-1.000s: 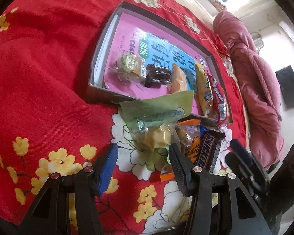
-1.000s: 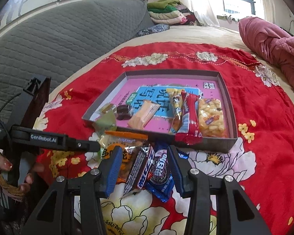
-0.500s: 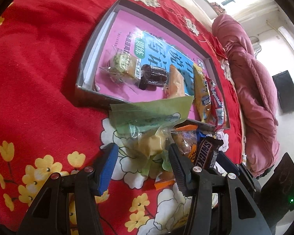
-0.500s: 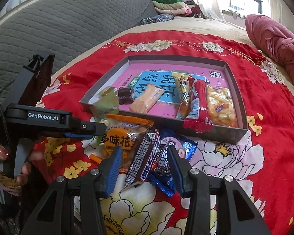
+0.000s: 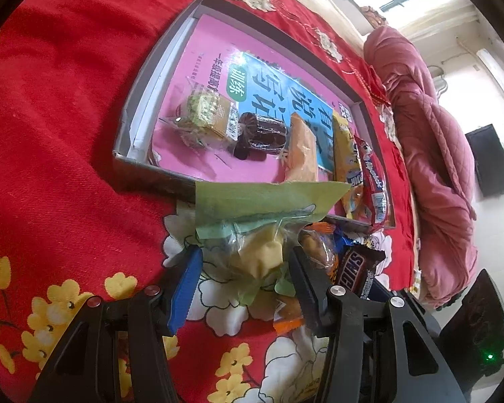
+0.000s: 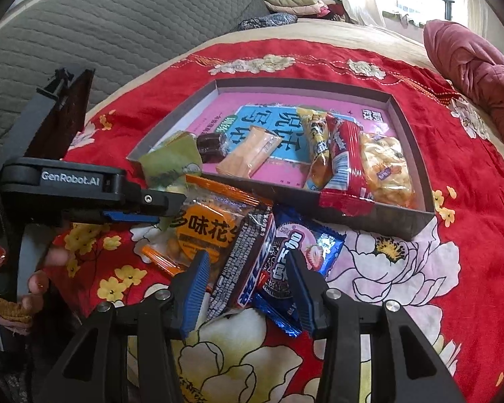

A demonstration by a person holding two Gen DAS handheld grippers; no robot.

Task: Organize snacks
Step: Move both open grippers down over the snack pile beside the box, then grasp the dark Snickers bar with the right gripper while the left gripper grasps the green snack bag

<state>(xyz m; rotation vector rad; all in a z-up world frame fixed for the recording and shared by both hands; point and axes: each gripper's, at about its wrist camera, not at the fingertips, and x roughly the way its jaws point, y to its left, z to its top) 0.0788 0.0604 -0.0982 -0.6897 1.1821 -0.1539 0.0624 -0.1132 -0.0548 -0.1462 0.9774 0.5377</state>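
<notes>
I want both pickups square, one packet at a time, then lifted over the wall of the tray [image 6: 369,216] at centre frame. My left gripper [image 5: 245,280] stands half open around the green pastry bag [image 5: 258,231], not pinching. My right gripper [image 6: 248,277], half open, straddles the chocolate bar [image 6: 242,262] and blue biscuit packet [image 6: 299,252]. Readable: "GenRobot.AI", "SNIC".

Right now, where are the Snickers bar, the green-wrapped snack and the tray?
Snickers bar [image 5: 354,268]: left wrist view, on its brown label.
Green-wrapped snack [image 5: 258,201]: left wrist view, on its green flap.
Tray [image 6: 369,216]: right wrist view, on its near wall.
</notes>
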